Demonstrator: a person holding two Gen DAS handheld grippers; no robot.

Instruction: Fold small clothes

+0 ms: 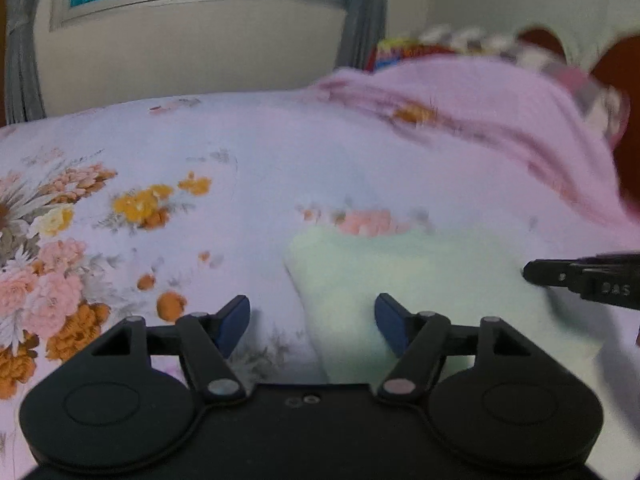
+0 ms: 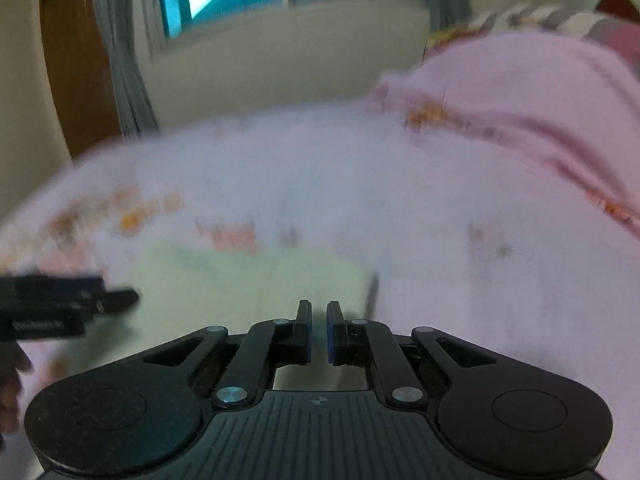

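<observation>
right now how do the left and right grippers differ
The left gripper has its jaws spread wide with nothing between them; the right gripper has its jaws nearly together, also empty. The left sits over the near left edge of the pale green cloth, the right near its right edge. Both are black with blue pads.

Both cameras are sitting just behind their own fingers, looking forward and down across the bed (image 1: pixel 248 152) toward the window wall. The left wrist view is facing the bed's left part, catching the right gripper (image 1: pixel 528 274) at its right edge. The right wrist view, blurred, is catching the left gripper (image 2: pixel 134 298) at its left edge. Both are sharing the pale green cloth (image 1: pixel 420 272) close below and the pink blanket (image 2: pixel 520 100) beyond.
</observation>
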